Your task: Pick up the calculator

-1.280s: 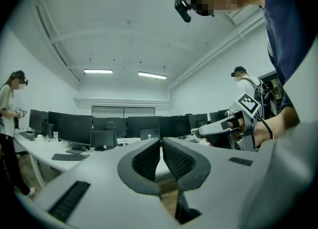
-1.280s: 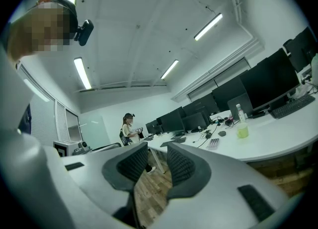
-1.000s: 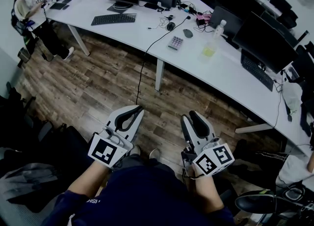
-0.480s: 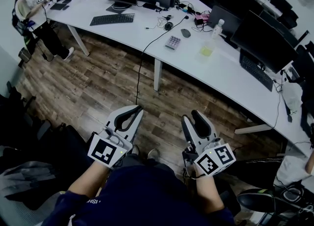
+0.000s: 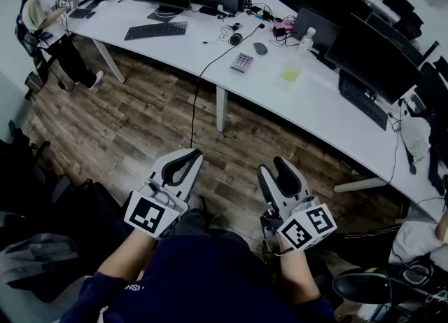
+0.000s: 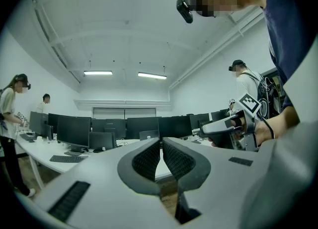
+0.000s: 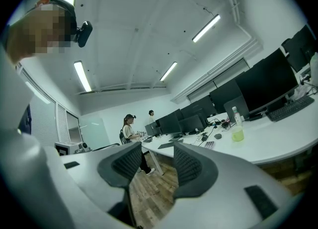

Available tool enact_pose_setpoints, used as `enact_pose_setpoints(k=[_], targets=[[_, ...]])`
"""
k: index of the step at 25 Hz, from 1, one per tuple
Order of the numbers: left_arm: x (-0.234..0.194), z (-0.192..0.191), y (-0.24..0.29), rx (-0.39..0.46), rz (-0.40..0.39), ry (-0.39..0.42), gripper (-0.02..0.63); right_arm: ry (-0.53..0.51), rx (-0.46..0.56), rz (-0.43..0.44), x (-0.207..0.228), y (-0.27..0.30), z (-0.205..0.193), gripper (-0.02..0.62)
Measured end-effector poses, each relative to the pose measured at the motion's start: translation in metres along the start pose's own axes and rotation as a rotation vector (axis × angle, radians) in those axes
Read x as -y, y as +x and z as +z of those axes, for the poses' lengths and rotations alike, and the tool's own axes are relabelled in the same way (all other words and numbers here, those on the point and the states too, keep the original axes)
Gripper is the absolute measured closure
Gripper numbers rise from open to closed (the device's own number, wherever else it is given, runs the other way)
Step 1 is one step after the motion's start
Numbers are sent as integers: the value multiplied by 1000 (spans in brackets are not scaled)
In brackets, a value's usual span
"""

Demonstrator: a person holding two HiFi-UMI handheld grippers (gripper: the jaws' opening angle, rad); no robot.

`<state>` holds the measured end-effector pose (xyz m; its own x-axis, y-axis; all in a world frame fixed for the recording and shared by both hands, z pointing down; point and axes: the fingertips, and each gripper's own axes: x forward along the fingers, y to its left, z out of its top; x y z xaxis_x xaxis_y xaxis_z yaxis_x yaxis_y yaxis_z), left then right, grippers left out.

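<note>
The calculator [image 5: 242, 62], small and grey with pale keys, lies on the long white desk [image 5: 322, 111], far ahead of both grippers. It also shows tiny in the right gripper view [image 7: 209, 144]. My left gripper [image 5: 194, 153] [image 6: 161, 141] is held level above the wooden floor, its jaws shut with nothing in them. My right gripper [image 5: 273, 165] [image 7: 158, 148] sits beside it, jaws opening, a clear gap between the pads and nothing in it. Both are well short of the desk.
On the desk are a keyboard [image 5: 155, 30], a mouse [image 5: 260, 48], a clear bottle [image 5: 303, 40], a yellow-green cup [image 5: 291, 73] and several dark monitors [image 5: 367, 52]. A black cable [image 5: 199, 90] hangs to the floor beside a desk leg [image 5: 221, 108]. A person [image 5: 42, 20] stands far left.
The right gripper's jaws have spread wider. Both grippers and the view have crept slightly toward the desk.
</note>
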<state>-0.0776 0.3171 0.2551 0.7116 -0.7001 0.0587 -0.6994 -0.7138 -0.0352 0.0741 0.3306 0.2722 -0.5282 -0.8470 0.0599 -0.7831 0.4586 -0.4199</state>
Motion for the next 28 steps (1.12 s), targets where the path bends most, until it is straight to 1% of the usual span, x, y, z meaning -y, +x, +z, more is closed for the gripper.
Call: enact_pose_setpoints(k=[6,14,20,26,28], targets=[[-10,5,9,1,8,13,565,-8,4,2,4,9,6,385],[-33,-6,28,-5,16,4,565,2,-4,2,21,36,5,385],[-66,-18,49,-4,8,-7,565,18,-24,2,36,77,0,385],[-112,-29,71,-33,16,-25,565,24,-43,8,47,128,1,385],[-126,-32,80,-30,11,-32,565,26,-50,5,51,144,1,385]])
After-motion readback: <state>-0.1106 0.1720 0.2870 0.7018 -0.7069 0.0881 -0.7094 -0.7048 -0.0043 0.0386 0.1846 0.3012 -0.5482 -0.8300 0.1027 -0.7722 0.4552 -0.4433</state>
